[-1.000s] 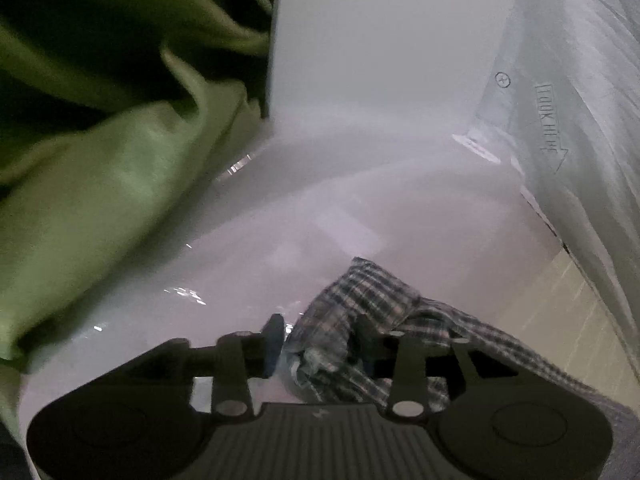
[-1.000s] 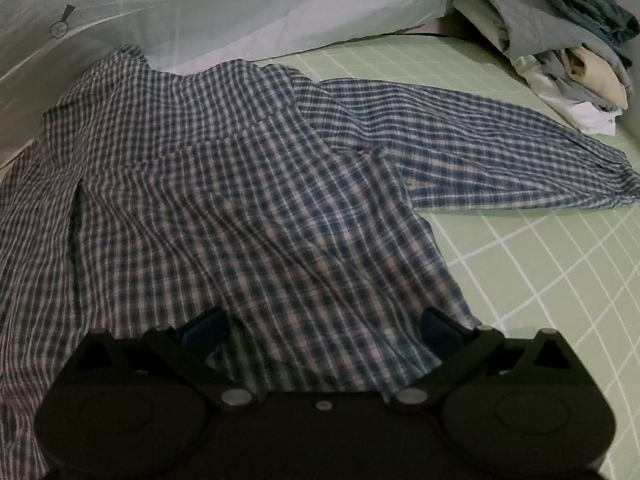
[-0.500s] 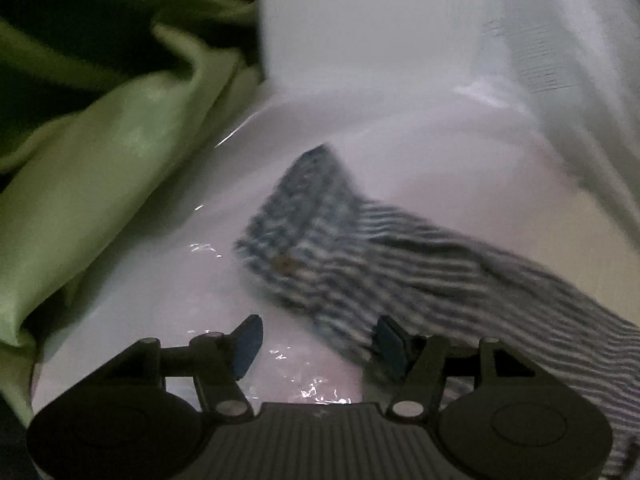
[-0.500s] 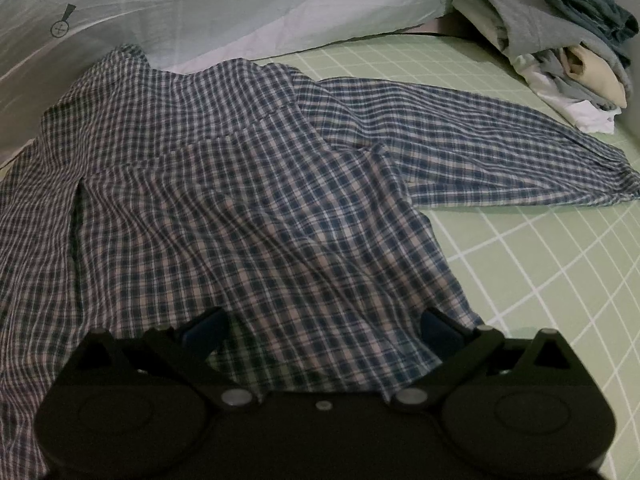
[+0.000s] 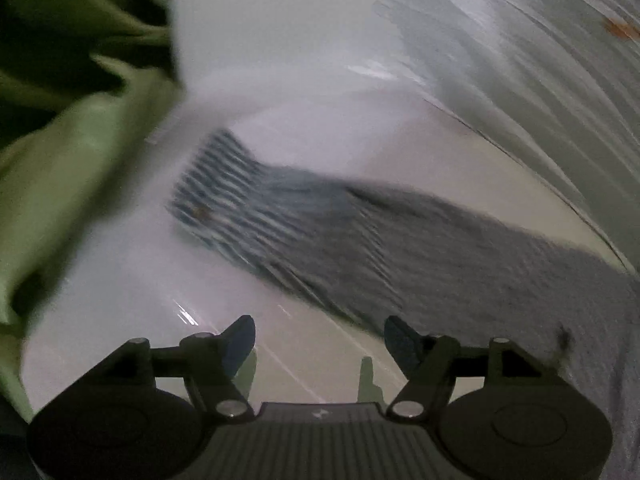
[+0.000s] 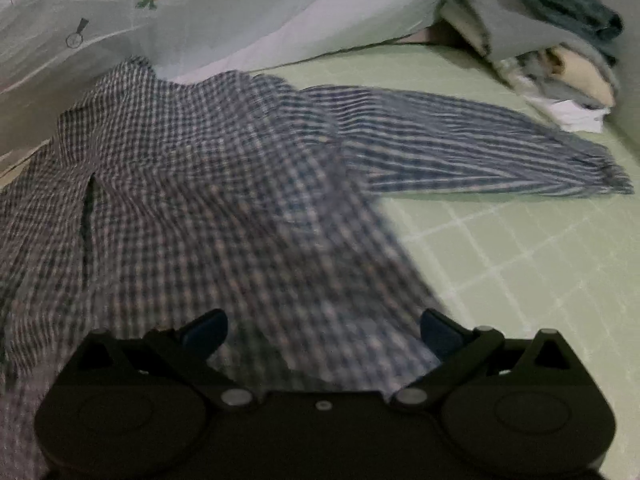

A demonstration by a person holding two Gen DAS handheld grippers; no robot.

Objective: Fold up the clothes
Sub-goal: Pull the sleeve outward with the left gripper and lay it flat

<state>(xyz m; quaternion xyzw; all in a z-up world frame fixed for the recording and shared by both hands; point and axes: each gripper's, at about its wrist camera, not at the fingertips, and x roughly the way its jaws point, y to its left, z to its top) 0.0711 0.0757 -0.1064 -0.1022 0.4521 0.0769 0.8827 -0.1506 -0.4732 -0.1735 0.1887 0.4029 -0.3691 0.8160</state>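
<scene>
A blue and white checked shirt [image 6: 208,208] lies spread flat on the green gridded bed sheet [image 6: 520,264]. One sleeve [image 6: 472,148] stretches out to the right. My right gripper [image 6: 323,330] is open and empty, low over the shirt's body near its right edge. In the left wrist view the other sleeve [image 5: 312,232] lies stretched out, its cuff [image 5: 212,196] at the far end, blurred by motion. My left gripper [image 5: 320,338] is open and empty, well short of the cuff.
A pile of folded clothes [image 6: 540,44] sits at the back right of the bed. A pale cover with a carrot print [image 6: 240,12] lies behind the shirt. Green fabric [image 5: 72,160] bunches at the left of the left wrist view.
My left gripper has let go of the sleeve cuff, opened wide and pulled back, leaving the sleeve laid out. My right gripper has shifted slightly; its view is now blurred.
</scene>
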